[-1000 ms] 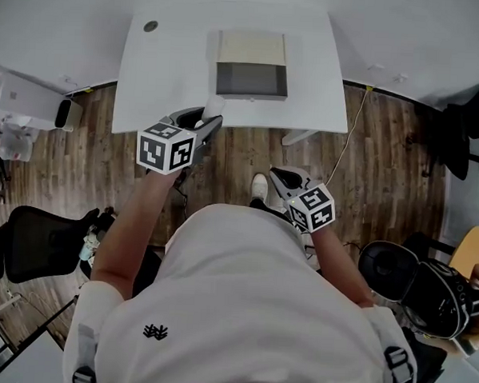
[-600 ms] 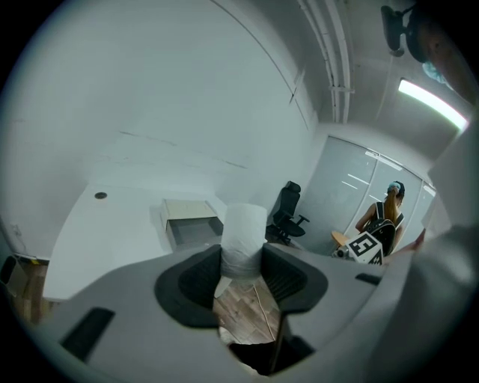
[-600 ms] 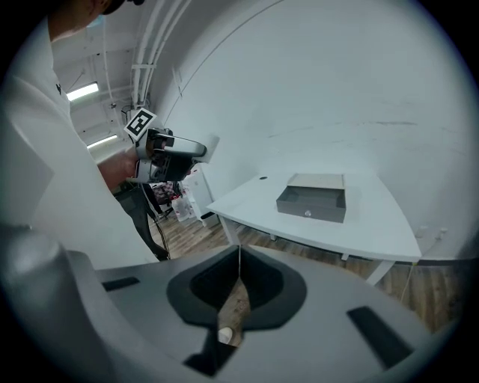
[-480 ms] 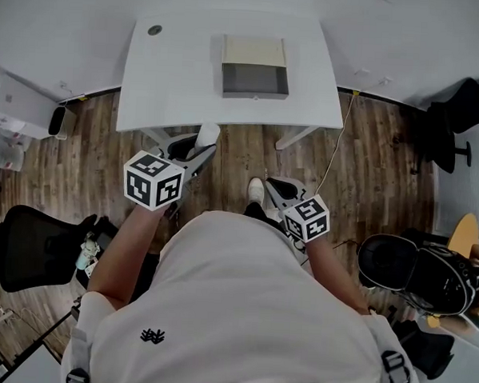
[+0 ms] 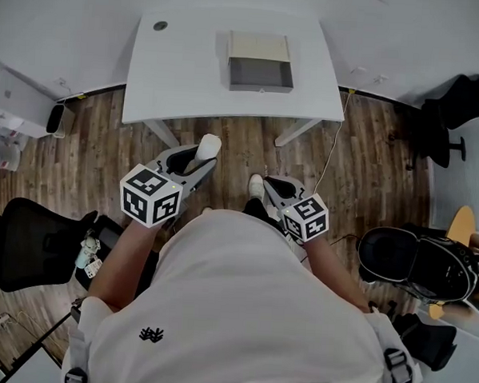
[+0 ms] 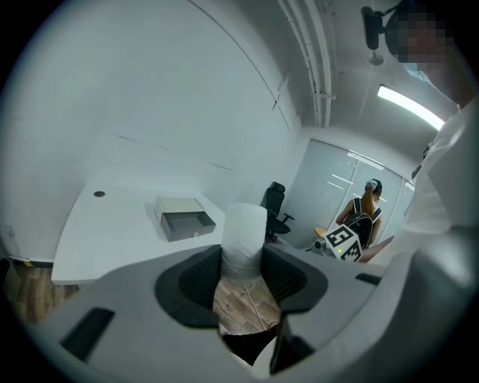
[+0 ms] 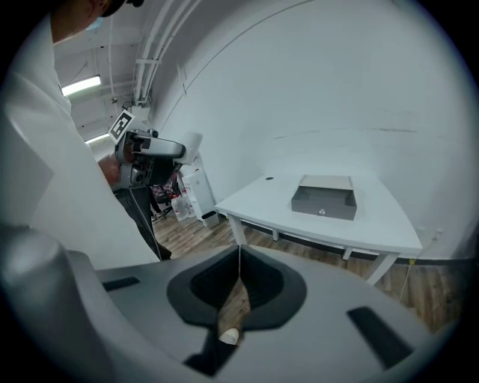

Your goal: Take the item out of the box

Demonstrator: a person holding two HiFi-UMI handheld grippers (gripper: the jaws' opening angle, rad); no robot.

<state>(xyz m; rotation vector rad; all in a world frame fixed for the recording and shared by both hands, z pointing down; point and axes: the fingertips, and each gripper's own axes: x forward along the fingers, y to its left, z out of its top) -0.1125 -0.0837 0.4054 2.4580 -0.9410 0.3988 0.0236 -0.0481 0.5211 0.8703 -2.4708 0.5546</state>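
The left gripper [image 5: 196,160] is clenched on a white cylinder-shaped item [image 5: 209,146] with a rounded top. The item stands upright between the dark pads [image 6: 196,275], pressed from both sides, and most of its length rises above them. In the left gripper view its surface looks soft and matt, with a crinkled, slightly shiny wrapping round the lower part where the pads grip it. It is held in the air over the brown wooden plank floor [image 5: 242,139], in front of the white rectangular table [image 5: 174,71] and well apart from it. The grey open box [image 5: 261,72] lies on the table near the far edge, with a beige panel behind it. The right gripper [image 5: 273,185] hangs low beside the person's body, its jaws pressed together with nothing between them.
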